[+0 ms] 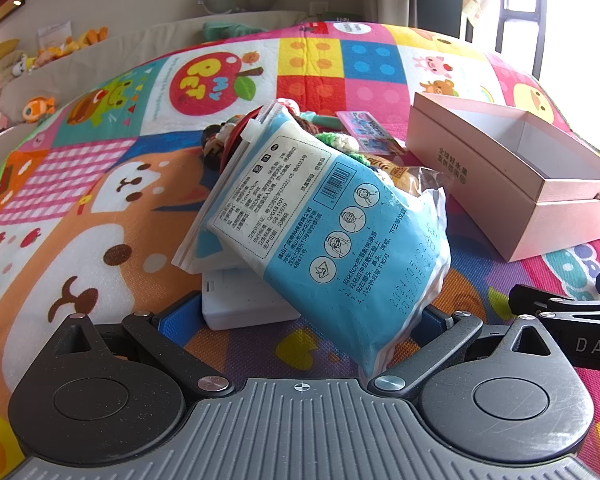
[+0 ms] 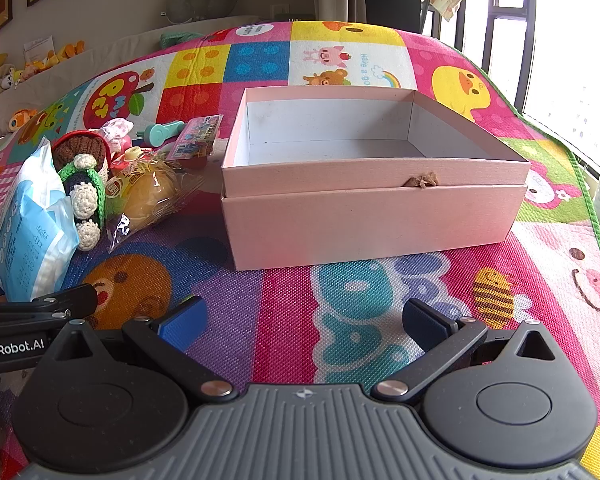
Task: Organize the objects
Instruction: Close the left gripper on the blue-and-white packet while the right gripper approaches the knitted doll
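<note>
Left wrist view shows the left hand-held gripper [image 1: 300, 320] spread wide around the blue packet [image 1: 320, 216], whose long axis slants toward upper left, pink box [image 1: 480, 184] at right.

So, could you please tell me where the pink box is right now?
The open pink box sits on the play mat, centre of the right wrist view, right of the blue packet and toy pile.

Left wrist view low over the play mat [image 1: 100, 208], angled down, close on a blue packet [image 1: 340, 216], right wrist view likewise, facing the pink box [image 2: 372, 216], both apparently sharing packet and box
</note>
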Tool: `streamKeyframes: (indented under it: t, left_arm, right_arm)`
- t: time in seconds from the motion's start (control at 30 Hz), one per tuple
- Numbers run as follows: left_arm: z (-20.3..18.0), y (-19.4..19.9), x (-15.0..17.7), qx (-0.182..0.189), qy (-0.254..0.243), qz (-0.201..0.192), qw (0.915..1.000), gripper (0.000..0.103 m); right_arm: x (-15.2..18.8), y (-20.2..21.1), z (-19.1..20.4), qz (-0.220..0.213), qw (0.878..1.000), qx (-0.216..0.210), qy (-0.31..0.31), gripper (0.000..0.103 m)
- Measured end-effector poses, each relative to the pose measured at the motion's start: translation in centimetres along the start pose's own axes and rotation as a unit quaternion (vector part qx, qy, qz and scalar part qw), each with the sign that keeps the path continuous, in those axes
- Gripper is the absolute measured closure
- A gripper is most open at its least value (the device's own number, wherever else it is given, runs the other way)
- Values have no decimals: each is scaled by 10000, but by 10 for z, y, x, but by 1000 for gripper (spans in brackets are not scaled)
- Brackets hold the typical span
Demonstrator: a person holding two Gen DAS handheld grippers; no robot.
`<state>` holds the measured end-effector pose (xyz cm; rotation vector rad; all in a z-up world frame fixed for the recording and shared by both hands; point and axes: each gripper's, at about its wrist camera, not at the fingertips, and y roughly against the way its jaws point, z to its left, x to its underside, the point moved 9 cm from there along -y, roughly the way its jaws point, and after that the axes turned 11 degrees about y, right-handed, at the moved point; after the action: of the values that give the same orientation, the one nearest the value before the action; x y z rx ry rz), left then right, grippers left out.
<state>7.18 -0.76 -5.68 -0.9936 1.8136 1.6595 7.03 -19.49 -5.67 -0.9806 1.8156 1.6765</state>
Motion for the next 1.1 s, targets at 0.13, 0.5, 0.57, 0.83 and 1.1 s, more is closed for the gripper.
streamKeyframes:
  t: [0.13,0.5,0.57,0.83,1.1]
  left_arm:
    - [0,0,0,-8,-9,-3,10000,0]
    - [-1,0,0,-13,-5,-5,10000,0]
    - [-1,1,0,-12,-2,-4,10000,0]
    - [-1,-1,-2,46,47,6,10000,0]
    - [16,43,4,1074,187,483,9929,1]
  right_arm:
    - [0,0,0,1,10000,3,4,0]
    - [0,-1,0,5,10000,1,3,0]
    - [0,-1,0,5,10000,5,2,0]
    - [1,0,1,11,10000,-2,3,0]
    - [3,1,-2,106,9994,-284,180,0]
